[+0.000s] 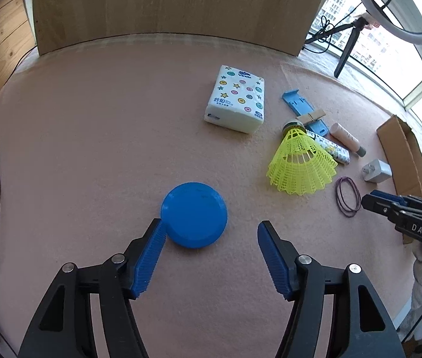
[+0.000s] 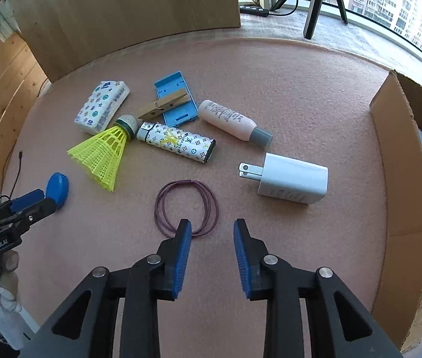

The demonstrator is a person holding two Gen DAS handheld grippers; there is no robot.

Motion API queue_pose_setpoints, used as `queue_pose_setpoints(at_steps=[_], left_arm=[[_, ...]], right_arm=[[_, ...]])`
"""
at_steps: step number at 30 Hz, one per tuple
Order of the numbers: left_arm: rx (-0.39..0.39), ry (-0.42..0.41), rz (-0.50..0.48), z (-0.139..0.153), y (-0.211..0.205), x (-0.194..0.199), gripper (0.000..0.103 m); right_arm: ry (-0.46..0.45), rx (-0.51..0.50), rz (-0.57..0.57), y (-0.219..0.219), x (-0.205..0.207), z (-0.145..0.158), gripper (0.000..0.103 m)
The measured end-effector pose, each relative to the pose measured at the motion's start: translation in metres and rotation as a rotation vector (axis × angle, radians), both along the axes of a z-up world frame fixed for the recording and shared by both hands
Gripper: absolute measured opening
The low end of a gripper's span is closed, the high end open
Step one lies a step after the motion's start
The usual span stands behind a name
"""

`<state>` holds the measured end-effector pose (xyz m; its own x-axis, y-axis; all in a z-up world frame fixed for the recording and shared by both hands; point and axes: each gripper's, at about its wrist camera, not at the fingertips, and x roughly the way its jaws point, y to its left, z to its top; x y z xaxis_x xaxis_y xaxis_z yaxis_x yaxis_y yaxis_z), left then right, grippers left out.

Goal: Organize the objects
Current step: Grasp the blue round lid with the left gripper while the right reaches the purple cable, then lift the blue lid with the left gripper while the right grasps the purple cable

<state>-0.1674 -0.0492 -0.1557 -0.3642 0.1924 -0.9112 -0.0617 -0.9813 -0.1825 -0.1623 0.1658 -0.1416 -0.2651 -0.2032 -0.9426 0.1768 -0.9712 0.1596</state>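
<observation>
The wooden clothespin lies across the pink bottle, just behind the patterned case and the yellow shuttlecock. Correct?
Not quite. The wooden clothespin lies across the blue plastic holder, not the pink bottle, which lies apart on the other side of that holder. The right wrist view shows this. It is indeed just behind the patterned case and the yellow shuttlecock.

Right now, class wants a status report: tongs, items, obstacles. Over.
Left tongs open, blue disc by one pad, not gripped. Right tongs open beside purple hair tie. Cardboard box right side. Nothing blocking.
</observation>
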Motion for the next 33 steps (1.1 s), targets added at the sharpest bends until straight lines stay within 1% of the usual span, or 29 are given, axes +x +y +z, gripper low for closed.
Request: queue_pose_setpoints(at_steps=[2, 4, 8, 10, 13, 15, 16, 17, 20, 22, 26, 33], left_arm=[[-0.024, 0.003, -0.011, -0.002, 0.002, -0.003, 0.074], [-0.041, 0.000, -0.008, -0.006, 0.002, -0.008, 0.074], [-0.052, -0.001, 0.001, -0.015, -0.001, -0.012, 0.074], [-0.065, 0.020, 0.000, -0.016, 0.000, -0.012, 0.074], [-0.076, 0.032, -0.003, -0.018, 0.002, -0.012, 0.073], [-0.100, 0.040, -0.006, -0.019, 0.005, -0.012, 0.067], [-0.130, 0.045, -0.011, -0.019, 0.008, -0.013, 0.058], [-0.140, 0.049, -0.016, -0.019, 0.009, -0.012, 0.054], [-0.110, 0.043, -0.003, -0.018, 0.006, -0.012, 0.053], [-0.113, 0.041, 0.002, -0.018, 0.006, -0.011, 0.053], [-0.100, 0.042, -0.004, -0.019, 0.016, -0.003, 0.053], [-0.090, 0.028, -0.058, -0.018, 0.048, 0.024, 0.053]], right_arm=[[-0.009, 0.013, -0.009, 0.002, -0.005, -0.006, 0.031], [-0.025, 0.013, -0.034, 0.003, -0.009, -0.012, 0.032], [-0.007, 0.045, -0.034, -0.002, -0.015, -0.011, 0.034], [-0.004, 0.053, -0.020, -0.006, -0.016, -0.011, 0.034], [0.032, 0.121, 0.029, -0.019, -0.016, -0.013, 0.035], [0.069, 0.172, 0.080, -0.031, -0.011, -0.013, 0.030], [0.075, 0.170, 0.108, -0.034, -0.009, -0.012, 0.021], [0.068, 0.160, 0.123, -0.038, -0.009, -0.013, 0.014], [0.060, 0.149, 0.142, -0.043, -0.004, -0.012, 0.006], [0.062, 0.143, 0.144, -0.043, -0.001, -0.012, 0.004], [0.049, 0.118, 0.139, -0.039, 0.003, -0.013, 0.004], [0.041, 0.075, 0.115, -0.026, 0.031, -0.014, 0.004]])
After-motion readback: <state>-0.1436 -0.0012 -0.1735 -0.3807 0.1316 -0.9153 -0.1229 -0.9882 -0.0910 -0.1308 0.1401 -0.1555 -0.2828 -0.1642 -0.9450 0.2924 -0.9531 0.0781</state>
